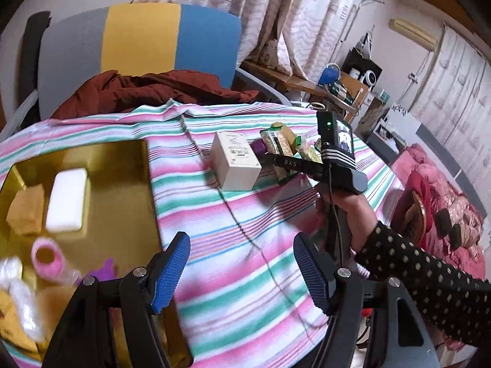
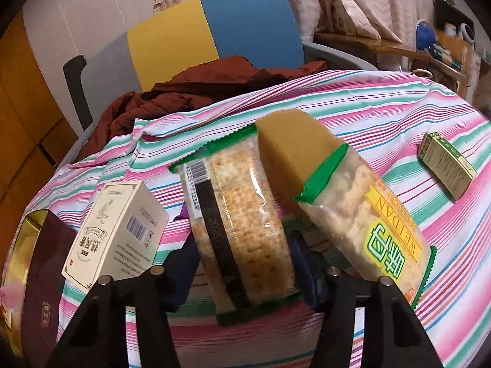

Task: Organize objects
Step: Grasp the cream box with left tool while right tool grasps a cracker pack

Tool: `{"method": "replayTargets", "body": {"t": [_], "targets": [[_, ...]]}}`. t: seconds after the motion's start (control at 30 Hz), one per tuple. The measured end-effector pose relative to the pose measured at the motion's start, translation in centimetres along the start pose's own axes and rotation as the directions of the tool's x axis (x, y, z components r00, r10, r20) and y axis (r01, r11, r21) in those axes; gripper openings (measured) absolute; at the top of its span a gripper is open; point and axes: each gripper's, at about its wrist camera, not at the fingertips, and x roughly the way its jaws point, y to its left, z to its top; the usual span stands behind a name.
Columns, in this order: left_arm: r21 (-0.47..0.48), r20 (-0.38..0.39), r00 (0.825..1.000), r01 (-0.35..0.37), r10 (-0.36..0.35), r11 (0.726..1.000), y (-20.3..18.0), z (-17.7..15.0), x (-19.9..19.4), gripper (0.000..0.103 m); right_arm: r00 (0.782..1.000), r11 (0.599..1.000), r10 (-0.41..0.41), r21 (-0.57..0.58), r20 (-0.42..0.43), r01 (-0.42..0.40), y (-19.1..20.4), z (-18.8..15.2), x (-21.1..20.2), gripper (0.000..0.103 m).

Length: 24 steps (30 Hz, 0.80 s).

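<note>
We saw the left gripper (image 1: 242, 271) hovering over the striped pink, green and white cloth (image 1: 239, 233) on the bench, its blue ribbed fingers (image 1: 170, 273) spread wide with nothing between them. To its left lay the shiny gold rectangular tray (image 1: 129, 190), holding a white oblong block (image 1: 67, 200), a tan sponge-like piece (image 1: 26, 213) and a blurred pink ring-shaped thing (image 1: 49, 254).

The right gripper (image 2: 242, 260) stood around the clear cracker packet with green crimped ends (image 2: 242, 224). Its fingers flanked the packet closely on both sides, but the tips were hidden behind it, so we could not tell whether they pressed on it. No earlier view let us say more of the grip.

Leaning against that packet on the right was a second cracker packet with a yellow and green label (image 2: 377, 224), and a tan sponge block (image 2: 294, 147) rested between the two at their far ends. A cream cardboard box with a barcode (image 2: 119, 236) stood just left of the gripper, and a small green and cream box (image 2: 448, 165) lay well apart to the right. Behind the bench a rust-brown garment (image 2: 196, 92) was heaped on a grey, yellow and blue chair (image 2: 214, 33).
</note>
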Motion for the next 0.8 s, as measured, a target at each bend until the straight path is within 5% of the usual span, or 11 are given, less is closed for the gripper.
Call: {"method": "replayTargets", "body": {"t": [0.2,0.8], "targets": [[-0.007,-0.034,0.999,-0.010,0.010,1.000,-1.2,2.6,4.1,0.071,0.998,0.998,-0.054,0.037,0.035,0.053,-0.2,-1.4,-1.7,0.048],[0.107,-0.115,0.975,-0.176,0.188,0.978,-2.5,8.6,17.7,0.072,0.988,0.989,-0.122,0.100,0.098,0.112,-0.7,-4.3,-4.0,0.048]]}}
